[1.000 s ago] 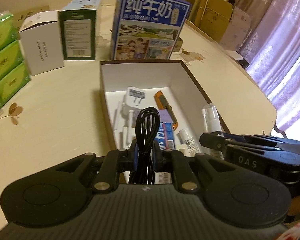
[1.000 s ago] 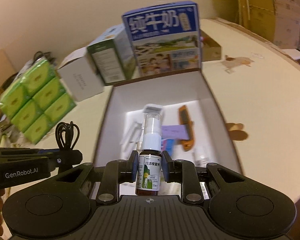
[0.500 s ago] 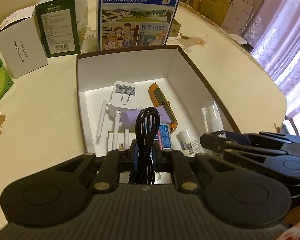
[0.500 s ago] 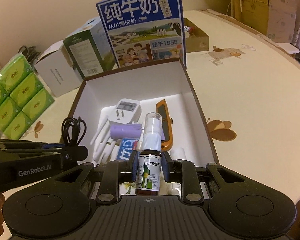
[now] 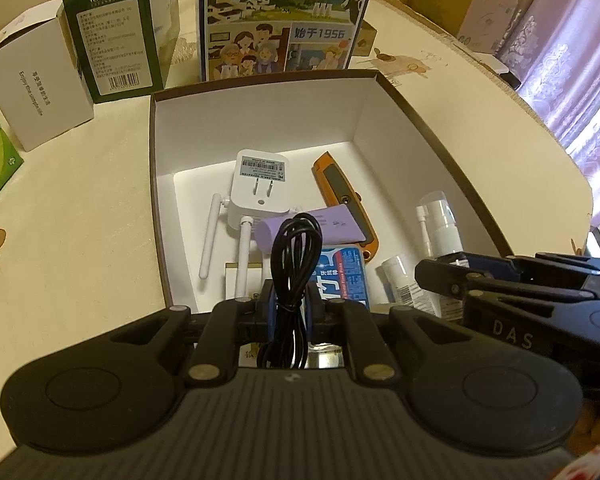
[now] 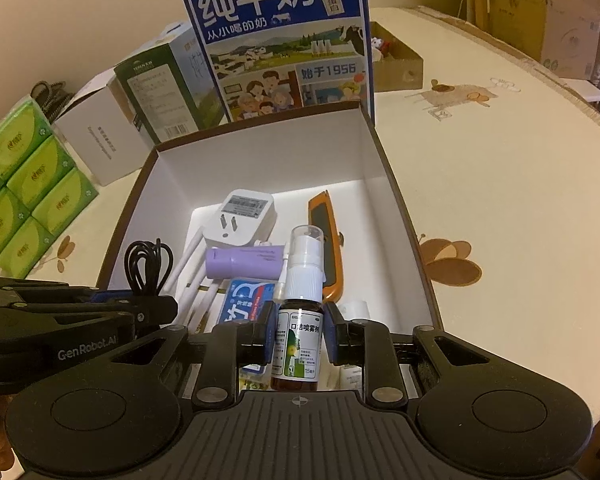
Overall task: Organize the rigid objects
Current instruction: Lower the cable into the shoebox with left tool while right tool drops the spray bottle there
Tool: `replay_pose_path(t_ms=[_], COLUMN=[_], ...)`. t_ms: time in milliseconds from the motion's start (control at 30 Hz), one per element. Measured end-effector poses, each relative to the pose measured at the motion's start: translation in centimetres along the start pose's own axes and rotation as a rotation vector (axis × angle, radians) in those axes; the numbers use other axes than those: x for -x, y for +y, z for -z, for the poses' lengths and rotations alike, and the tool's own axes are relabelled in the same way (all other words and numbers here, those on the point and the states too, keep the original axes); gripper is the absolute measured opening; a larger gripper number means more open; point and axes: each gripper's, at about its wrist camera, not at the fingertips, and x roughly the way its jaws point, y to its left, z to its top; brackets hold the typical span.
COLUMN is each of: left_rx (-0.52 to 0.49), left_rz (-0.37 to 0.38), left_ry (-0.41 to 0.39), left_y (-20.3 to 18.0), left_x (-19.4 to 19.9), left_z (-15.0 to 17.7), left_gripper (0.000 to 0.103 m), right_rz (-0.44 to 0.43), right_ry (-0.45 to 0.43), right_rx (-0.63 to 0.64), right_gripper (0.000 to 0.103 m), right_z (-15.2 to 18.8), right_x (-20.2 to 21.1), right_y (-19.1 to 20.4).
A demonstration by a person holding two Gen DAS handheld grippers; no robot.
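Spray bottle [image 6: 300, 332], light, slick glass, sat pinched at its body in the right tool [image 6: 299, 338]; the left tool [image 5: 291, 308] gripped a limp cable [image 5: 294, 256].

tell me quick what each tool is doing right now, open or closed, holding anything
Left tool: closed on the coiled black cable.
Right tool: closed on the small spray bottle.

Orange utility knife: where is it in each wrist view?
Left wrist: orange utility knife lies in the box, right of centre, beside the white plug adapter.
Right wrist: knife mid-frame, partly behind the held spray bottle.
Shared landmark: blue milk carton behind the box.
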Motion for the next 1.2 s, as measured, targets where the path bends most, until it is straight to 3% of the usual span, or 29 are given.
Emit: replay_pose_path(t_ms=[100,167,400,733,900,967,1000,1067,1100,1133,1200], left_rx=[0.005,0.01,-0.005,-0.004,0.0,-0.005,-0.007,-0.007,-0.004,-0.001,0.005], left_rz=[0.012,0.013,0.003,0.013,0.025,0.03,0.032,0.034,0.037,0.038,0.037], left_ry=[0.0,-0.007,-0.02,-0.047,-0.063,-0.078,-0.087,-0.1,-0.11,-0.118,-0.131], left_y=[0.2,0.4,0.7,1.3,1.6,1.7,1.7,1.8,2.0,2.1,2.5], left_x=[-0.3,-0.2,0.1,1.5,2.6,3.3,3.8,4.5,5.0,5.5,6.4], left_z=[-0.1,-0.2,-0.3,0.0,0.3,0.4,0.5,0.8,0.9,1.0,1.4], left_gripper=[0.013,0.022,0.024,0.039,0.041,0.048,0.05,0.058,0.059,0.06,0.062], right_rz=[-0.008,-0.012,-0.005,-0.038,-0.049,-0.052,-0.055,-0.051,-0.044,-0.038,-0.035], right_ry=[-0.001,-0.001,-0.03,-0.023,-0.016,-0.017,-0.019,-0.03,-0.044,-0.063,-0.087], right_rx=[-0.004,-0.015,-0.018,-0.058,-0.102,-0.116,-0.118,-0.11,-0.105,-0.098,-0.079], right_gripper=[0.021,0.021,0.021,0.021,0.021,0.022,0.026,0.047,0.063,0.07,0.072], right_z=[-0.2,-0.3,-0.7,-0.1,0.6,0.9,1.1,1.3,1.4,1.5,1.7], right_x=[-0.2,-0.3,-0.1,0.9,1.7,2.1,2.4,3.0,3.5,3.9,4.8], right_y=[0.0,-0.1,-0.2,-0.2,-0.3,-0.3,-0.2,0.1,0.2,0.5,1.0])
